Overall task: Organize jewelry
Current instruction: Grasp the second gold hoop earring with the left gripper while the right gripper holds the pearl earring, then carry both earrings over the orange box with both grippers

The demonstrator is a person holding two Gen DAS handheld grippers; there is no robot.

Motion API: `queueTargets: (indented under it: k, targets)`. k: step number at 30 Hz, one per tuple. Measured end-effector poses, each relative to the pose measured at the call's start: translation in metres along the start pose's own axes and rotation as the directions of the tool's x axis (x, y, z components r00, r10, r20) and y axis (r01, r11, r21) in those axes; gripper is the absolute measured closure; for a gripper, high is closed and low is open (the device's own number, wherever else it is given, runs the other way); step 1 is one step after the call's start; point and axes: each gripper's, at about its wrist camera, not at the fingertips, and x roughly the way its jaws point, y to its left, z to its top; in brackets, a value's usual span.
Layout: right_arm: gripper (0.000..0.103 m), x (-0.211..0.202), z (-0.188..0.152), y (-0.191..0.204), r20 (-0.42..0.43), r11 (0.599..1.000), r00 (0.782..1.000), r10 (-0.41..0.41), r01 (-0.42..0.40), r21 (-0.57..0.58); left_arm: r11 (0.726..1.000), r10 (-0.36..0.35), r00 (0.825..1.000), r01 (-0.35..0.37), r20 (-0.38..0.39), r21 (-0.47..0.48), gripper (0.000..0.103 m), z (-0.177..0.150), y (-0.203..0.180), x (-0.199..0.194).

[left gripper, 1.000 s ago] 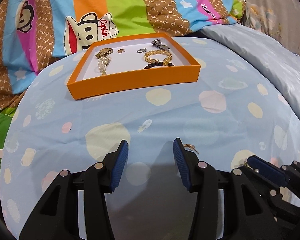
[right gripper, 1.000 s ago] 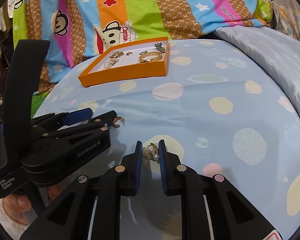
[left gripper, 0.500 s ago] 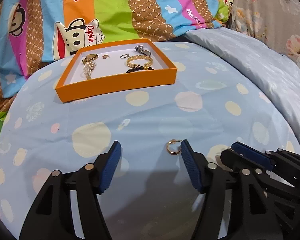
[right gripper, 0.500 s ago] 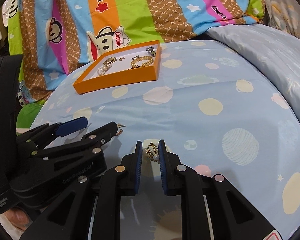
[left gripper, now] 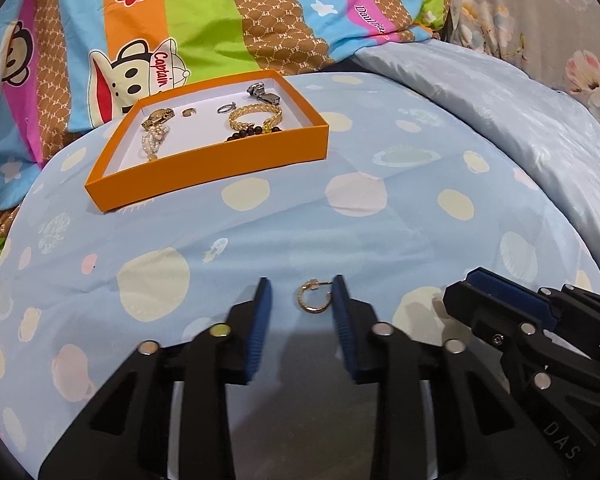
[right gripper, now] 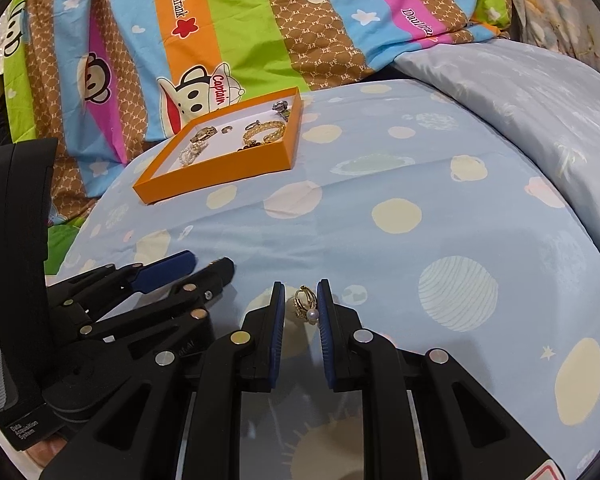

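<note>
An orange box (left gripper: 208,170) with a white floor lies on the blue dotted cover and holds several pieces of jewelry, among them a gold chain bracelet (left gripper: 254,115); it also shows in the right wrist view (right gripper: 220,168). My left gripper (left gripper: 300,300) is open around a gold hoop earring (left gripper: 312,300) lying on the cover, close to the right finger. My right gripper (right gripper: 301,300) has its jaws narrowly apart around a gold earring with a pearl (right gripper: 306,304); I cannot tell if the pads grip it.
A striped cartoon-monkey blanket (left gripper: 204,20) lies behind the box. A pale blue quilt (left gripper: 520,120) rises at the right. My right gripper (left gripper: 540,332) sits close beside the left one; the left one shows in the right wrist view (right gripper: 120,304).
My left gripper has shifted right and narrowed, so the gold hoop earring now lies between its fingers. My right gripper still holds around the pearl earring, a little wider apart.
</note>
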Motion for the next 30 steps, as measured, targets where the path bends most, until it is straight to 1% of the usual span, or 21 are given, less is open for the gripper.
queueTargets:
  k: [3, 12, 19, 25, 27, 30]
  targets:
    - [0.087, 0.000, 0.000, 0.000, 0.000, 1.000, 1.000, 0.001, -0.001, 0.001, 1.000, -0.012, 1.000, 0.012, 0.003, -0.017, 0.087, 0.000, 0.004, -0.001]
    - [0.087, -0.001, 0.000, -0.001, 0.004, 1.000, 1.000, 0.008, -0.008, 0.002, 0.999, -0.029, 0.999, 0.030, 0.031, -0.030, 0.087, -0.004, 0.012, -0.015]
    - [0.088, -0.001, 0.000, 0.000, 0.004, 1.000, 1.000, 0.015, -0.015, -0.001, 0.996, -0.040, 0.998, 0.044, 0.047, -0.083, 0.087, -0.015, 0.034, -0.032]
    - [0.088, -0.002, 0.000, 0.002, 0.010, 1.000, 1.000, 0.020, -0.020, -0.006, 0.992, -0.036, 0.998, 0.042, 0.056, -0.119, 0.087, -0.022, 0.047, -0.043]
    - [0.088, -0.004, 0.001, 0.005, 0.012, 0.999, 0.999, 0.030, -0.030, -0.017, 0.991, -0.029, 0.998, 0.037, 0.059, -0.131, 0.087, -0.023, 0.053, -0.047]
    - [0.088, -0.006, 0.007, 0.016, -0.006, 0.996, 0.997, 0.076, -0.077, -0.055, 0.991, -0.006, 0.998, 0.015, 0.066, -0.130, 0.087, -0.021, 0.061, -0.053]
